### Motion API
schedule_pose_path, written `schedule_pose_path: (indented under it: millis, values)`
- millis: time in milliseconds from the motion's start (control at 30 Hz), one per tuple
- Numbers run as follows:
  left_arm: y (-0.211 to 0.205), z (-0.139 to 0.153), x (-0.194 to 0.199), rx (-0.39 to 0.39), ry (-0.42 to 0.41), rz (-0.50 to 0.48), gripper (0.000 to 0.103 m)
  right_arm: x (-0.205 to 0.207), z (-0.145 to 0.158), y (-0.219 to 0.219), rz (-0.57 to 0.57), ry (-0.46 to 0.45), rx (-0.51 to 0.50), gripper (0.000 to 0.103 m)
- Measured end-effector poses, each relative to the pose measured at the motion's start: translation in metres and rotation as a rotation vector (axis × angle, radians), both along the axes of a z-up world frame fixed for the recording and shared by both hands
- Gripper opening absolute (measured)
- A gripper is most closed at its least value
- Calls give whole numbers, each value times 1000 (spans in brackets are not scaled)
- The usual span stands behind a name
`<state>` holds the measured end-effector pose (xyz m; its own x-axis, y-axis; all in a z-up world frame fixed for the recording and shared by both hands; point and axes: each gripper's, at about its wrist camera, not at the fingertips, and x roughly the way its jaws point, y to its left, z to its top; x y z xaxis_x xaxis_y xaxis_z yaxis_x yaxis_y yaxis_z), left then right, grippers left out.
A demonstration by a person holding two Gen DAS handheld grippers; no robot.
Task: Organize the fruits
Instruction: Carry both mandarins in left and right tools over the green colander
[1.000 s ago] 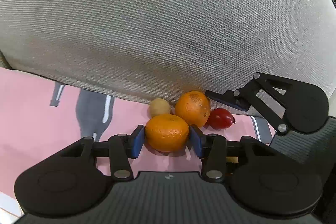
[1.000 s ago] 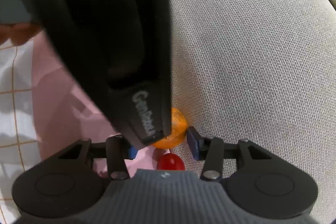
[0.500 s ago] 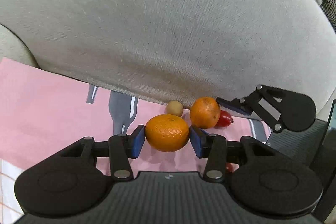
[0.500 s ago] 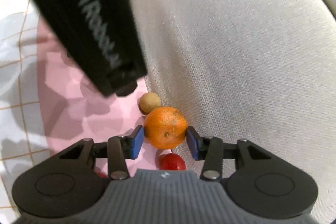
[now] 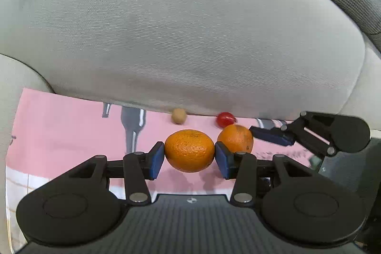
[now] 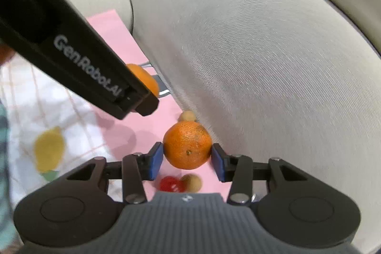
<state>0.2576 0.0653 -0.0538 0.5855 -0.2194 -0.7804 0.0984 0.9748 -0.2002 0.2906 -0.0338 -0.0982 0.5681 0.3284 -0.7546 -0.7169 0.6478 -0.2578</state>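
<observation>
The left gripper (image 5: 189,157) clamps a round dimpled orange mandarin (image 5: 189,150) between its blue pads, lifted above the pink printed cloth (image 5: 59,125). Just to its right, the right gripper (image 6: 187,160) grasps a second orange mandarin (image 6: 187,149) the same way, clear of the cloth. Ahead of both grippers, a small tan round fruit (image 5: 179,115) and a small red tomato-like fruit (image 5: 225,119) lie on the cloth against the grey woven cushion (image 5: 178,27).

We see a pink cloth (image 5: 59,135) spread over a white checked sheet (image 6: 78,125), against a beige cushion (image 5: 178,27). On it lie a small tan fruit (image 5: 179,115) and a cherry tomato (image 5: 225,119).
</observation>
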Motion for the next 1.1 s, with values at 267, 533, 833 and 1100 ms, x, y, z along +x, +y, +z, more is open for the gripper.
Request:
schedule_pose_path:
  millis: [267,533,833,1100]
  values:
    - [-30,15,-29,-4,-32,-70,52,-43,17,-30,-107,39,121,42]
    - [-67,22,-60,0,-55,-160,52,-84,33,-55,-159,44,156,42]
    - [-115,17,-89,35,-69,-261,52,-127,44,-99,-258,55,192,42]
    - [-160,10,-99,59,-61,-369,52,-143,35,-142,-341,78,191,42]
